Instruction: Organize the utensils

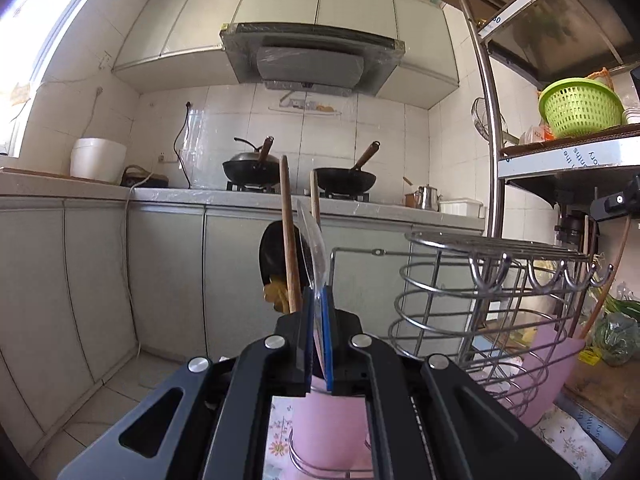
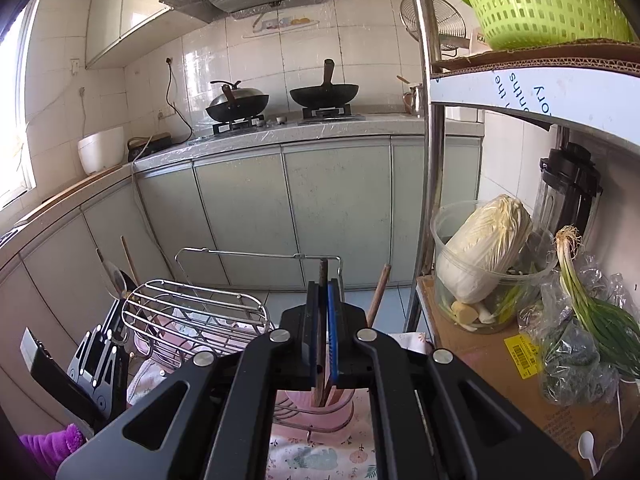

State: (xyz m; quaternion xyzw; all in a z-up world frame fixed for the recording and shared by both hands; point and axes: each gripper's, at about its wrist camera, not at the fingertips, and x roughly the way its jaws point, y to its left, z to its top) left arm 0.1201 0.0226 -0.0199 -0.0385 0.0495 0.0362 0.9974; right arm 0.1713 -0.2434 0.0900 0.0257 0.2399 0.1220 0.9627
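Note:
My left gripper (image 1: 319,304) is shut on the handle of a clear plastic spoon (image 1: 314,240) whose bowl points up. Right under the fingers stands a pink cup (image 1: 332,424) in a wire ring. Beyond the spoon rise a wooden handle (image 1: 289,236) and a black ladle (image 1: 272,256). My right gripper (image 2: 323,292) is shut on a thin wooden stick (image 2: 323,274) that runs down into another pink cup (image 2: 316,406); a second wooden handle (image 2: 380,292) leans beside it. The right wrist view also shows the left gripper (image 2: 114,312) low at the left with its spoon (image 2: 114,276).
A wire dish rack (image 1: 480,292) stands to the right of the left gripper, with a pink board (image 1: 554,364) behind it. A steel shelf post (image 2: 430,160) rises at the right. The shelf holds a cabbage bowl (image 2: 480,256), scallions (image 2: 592,312) and a green basket (image 2: 540,4).

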